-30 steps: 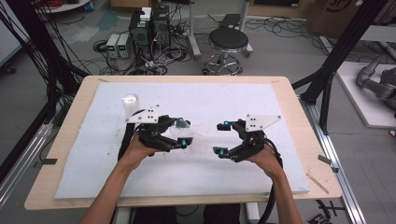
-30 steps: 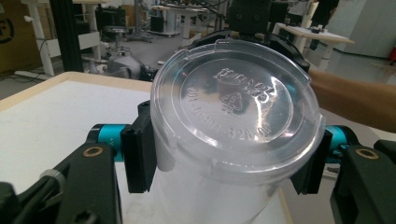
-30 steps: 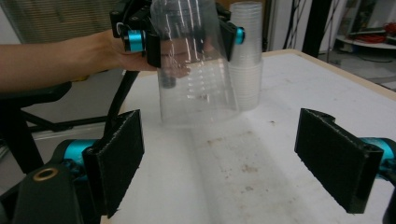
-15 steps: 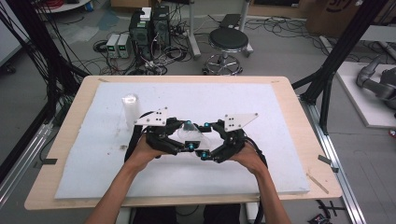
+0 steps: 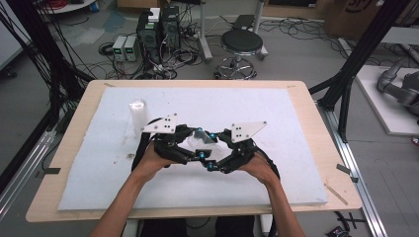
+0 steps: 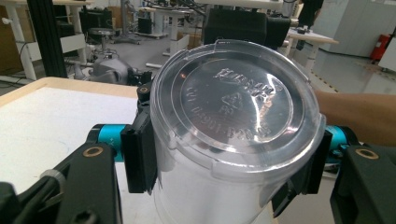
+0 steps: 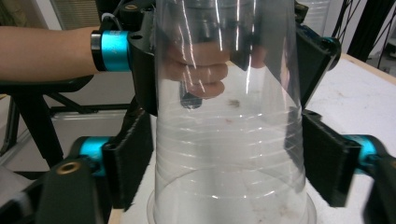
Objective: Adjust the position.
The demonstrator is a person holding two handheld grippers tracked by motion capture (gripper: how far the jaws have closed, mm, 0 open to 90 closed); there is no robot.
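Note:
A clear plastic cup (image 5: 200, 139) is held above the white mat between the two grippers. In the left gripper view its embossed base (image 6: 233, 100) faces the camera, and my left gripper (image 6: 229, 158) is shut on it, one pad pressed to each side. In the right gripper view the cup (image 7: 231, 140) widens downward to its rim. My right gripper (image 7: 231, 163) clamps the wider part with both pads against the wall, while the left gripper's jaws hold the narrower end above. From above, the left gripper (image 5: 198, 143) and right gripper (image 5: 211, 149) meet tip to tip.
A second clear cup or stack of cups (image 5: 138, 114) stands upright on the white mat (image 5: 296, 163), just left of the left gripper. The mat lies on a wooden table (image 5: 341, 197). A stool and electronics sit on the floor beyond the far edge.
One second ago the grippers were apart. They have moved inward to the middle of the mat, and both now hold the clear cup between them.

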